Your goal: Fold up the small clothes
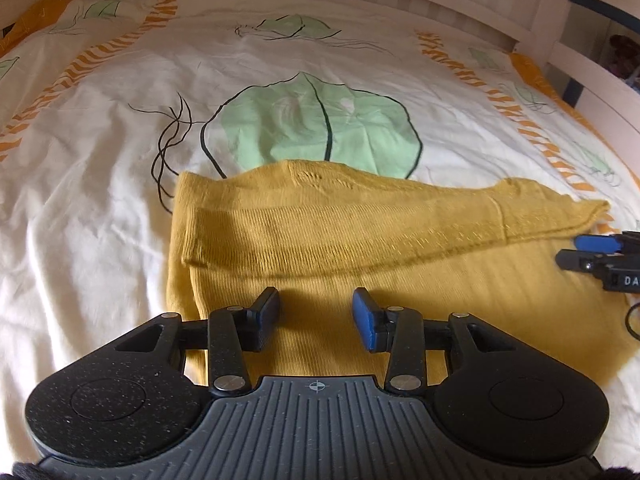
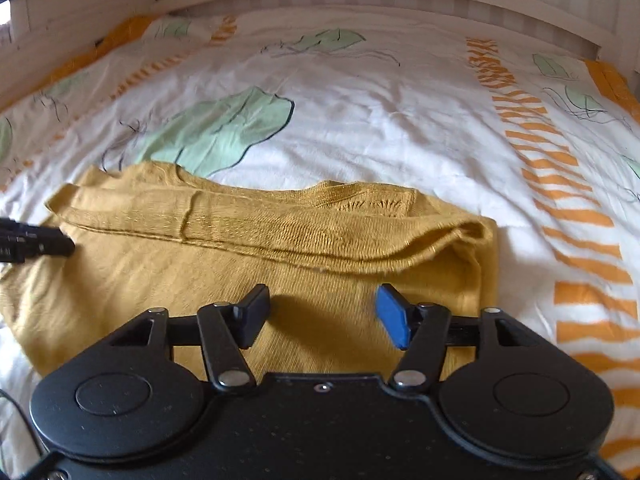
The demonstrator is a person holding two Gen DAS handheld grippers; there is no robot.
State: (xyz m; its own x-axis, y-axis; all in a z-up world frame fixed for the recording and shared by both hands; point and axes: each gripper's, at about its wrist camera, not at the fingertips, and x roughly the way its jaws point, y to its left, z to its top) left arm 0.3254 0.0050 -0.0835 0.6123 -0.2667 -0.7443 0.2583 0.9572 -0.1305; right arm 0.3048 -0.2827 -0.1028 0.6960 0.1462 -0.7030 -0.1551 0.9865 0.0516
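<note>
A mustard-yellow knit garment (image 1: 360, 248) lies on the bed, with a sleeve folded across its upper part. It also shows in the right wrist view (image 2: 280, 248). My left gripper (image 1: 316, 316) is open and empty just above the garment's near left part. My right gripper (image 2: 322, 316) is open and empty above the garment's near right part. The right gripper's tips also show at the right edge of the left wrist view (image 1: 592, 254). The left gripper's tips show at the left edge of the right wrist view (image 2: 36, 242).
The bed cover (image 1: 100, 220) is white with green leaf prints and orange stripes. A white wooden bed frame (image 1: 440, 4) runs along the far side and the right. A black cable (image 1: 632, 320) lies at the right edge.
</note>
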